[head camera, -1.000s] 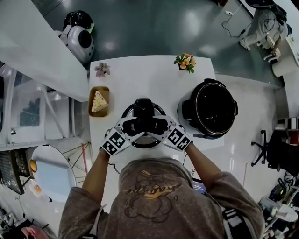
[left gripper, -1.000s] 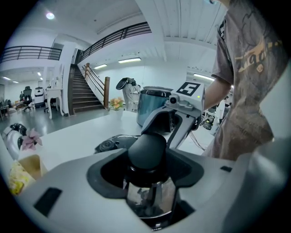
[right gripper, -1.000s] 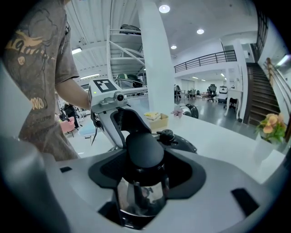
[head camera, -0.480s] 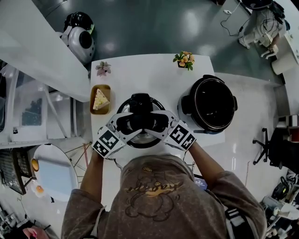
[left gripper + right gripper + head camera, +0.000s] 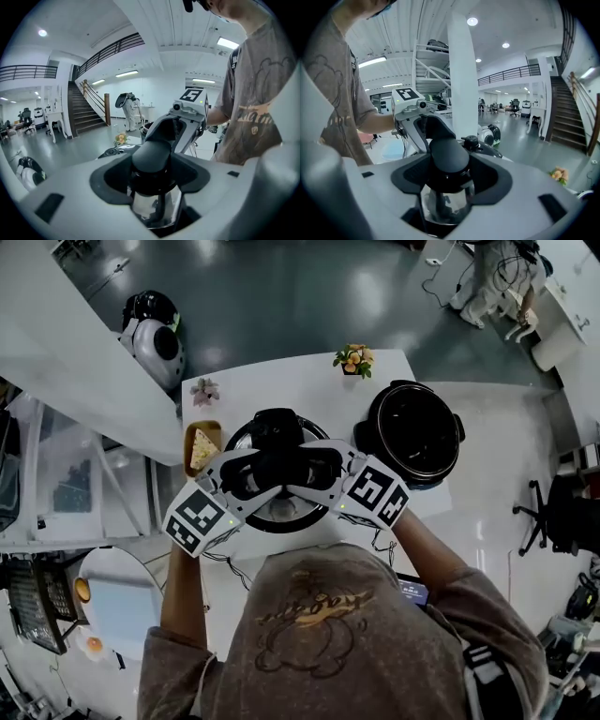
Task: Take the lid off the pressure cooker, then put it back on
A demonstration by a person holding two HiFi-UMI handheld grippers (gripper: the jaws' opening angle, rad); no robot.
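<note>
The pressure cooker pot (image 5: pixel 412 434) stands open on the white table (image 5: pixel 281 381), its black inside showing. Left of it the round lid (image 5: pixel 281 507) hangs above the table, held by its black knob (image 5: pixel 151 159) from both sides. My left gripper (image 5: pixel 262 474) and right gripper (image 5: pixel 309 470) face each other, each shut on that knob (image 5: pixel 449 157). In the left gripper view my jaws (image 5: pixel 152 176) cup the knob with the right gripper (image 5: pixel 187 117) opposite. In the right gripper view my jaws (image 5: pixel 447 176) do the same, facing the left gripper (image 5: pixel 417 122).
A wooden tray with a cake slice (image 5: pixel 201 448) lies at the table's left edge. A small plant (image 5: pixel 203 389) and a flower pot (image 5: pixel 352 359) stand along the far edge. A round black-and-white machine (image 5: pixel 153 329) sits on the floor beyond.
Both grippers have risen together with the lid held between them; they and the lid now look larger and closer in the head view. The pot has not moved.
</note>
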